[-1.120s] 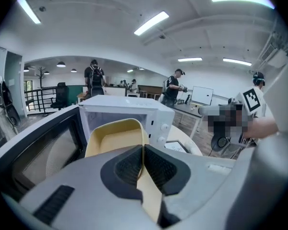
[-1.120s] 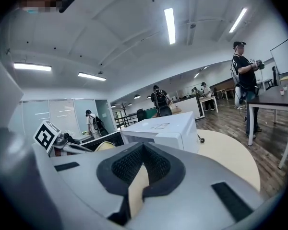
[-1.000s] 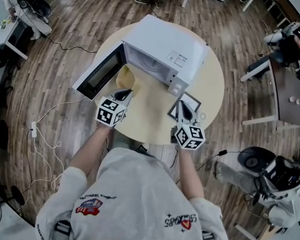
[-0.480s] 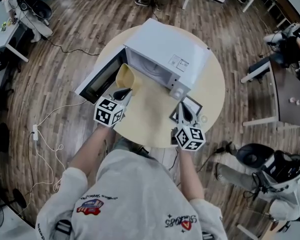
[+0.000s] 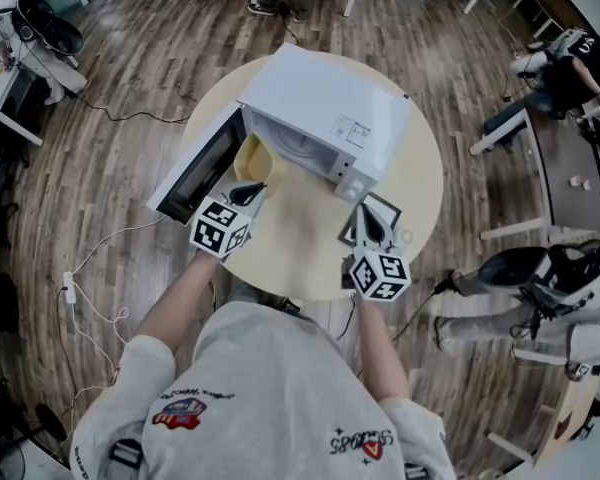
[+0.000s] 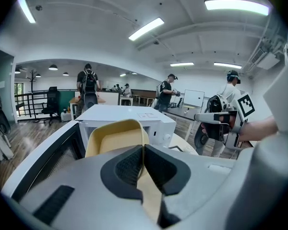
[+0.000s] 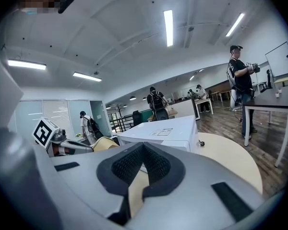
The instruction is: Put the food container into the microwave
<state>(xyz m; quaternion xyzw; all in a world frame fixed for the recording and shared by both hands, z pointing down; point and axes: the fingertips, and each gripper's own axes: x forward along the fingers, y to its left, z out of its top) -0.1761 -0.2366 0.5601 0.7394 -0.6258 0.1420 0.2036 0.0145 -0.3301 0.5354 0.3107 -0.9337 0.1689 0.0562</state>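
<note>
Food container (image 5: pixel 252 158), pale yellow, at open front of microwave (image 5: pixel 325 103), centre of head view, just right of swung-out door (image 5: pixel 195 168). My left gripper (image 5: pixel 246 192) closed hard on container's near rim; in left gripper view I see thin wall pinched between its 2 pads. My right gripper (image 5: pixel 368 214) sits lower right of microwave, over round table (image 5: pixel 300 253), jaws pressed together, nothing between them. Black-framed flat item (image 5: pixel 392 204) lies just beside it.
</note>
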